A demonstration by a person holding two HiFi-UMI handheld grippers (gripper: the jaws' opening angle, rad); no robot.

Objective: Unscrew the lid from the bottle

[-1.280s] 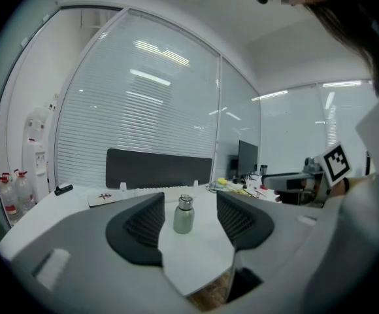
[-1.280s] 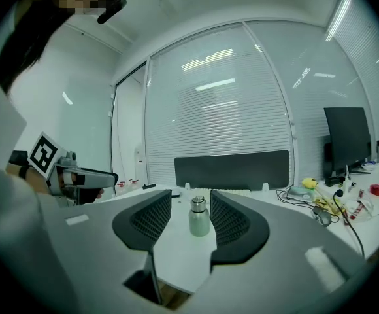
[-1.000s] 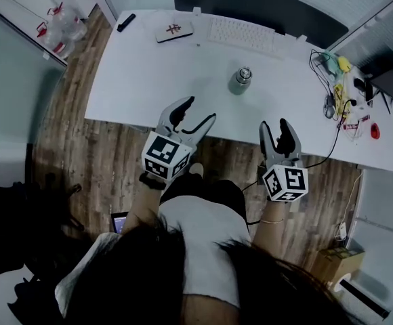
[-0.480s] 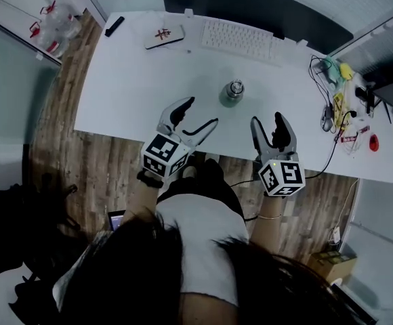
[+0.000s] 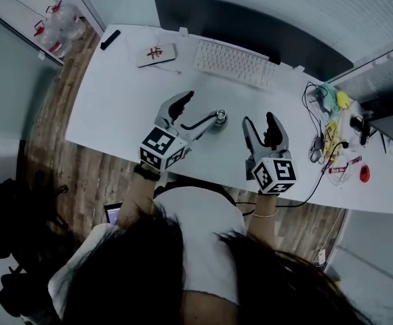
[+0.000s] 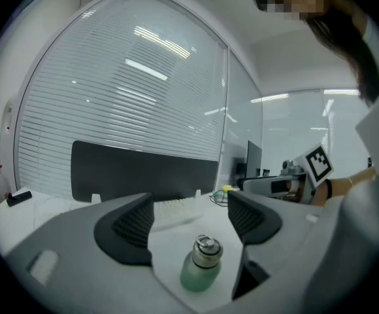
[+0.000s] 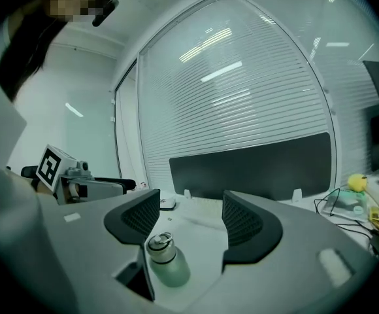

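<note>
I had both tools over the near edge of the white desk (image 5: 115, 100). The left gripper (image 5: 203, 105) was opening its jaws, nothing pressed between them. The bottle (image 5: 218, 119) stood upright just beyond their tips, lid (image 6: 206, 248) on, between the keyboard (image 5: 234, 64) and the near edge. The right gripper (image 5: 257, 118) was opening too, empty, just beside the bottle.
</note>
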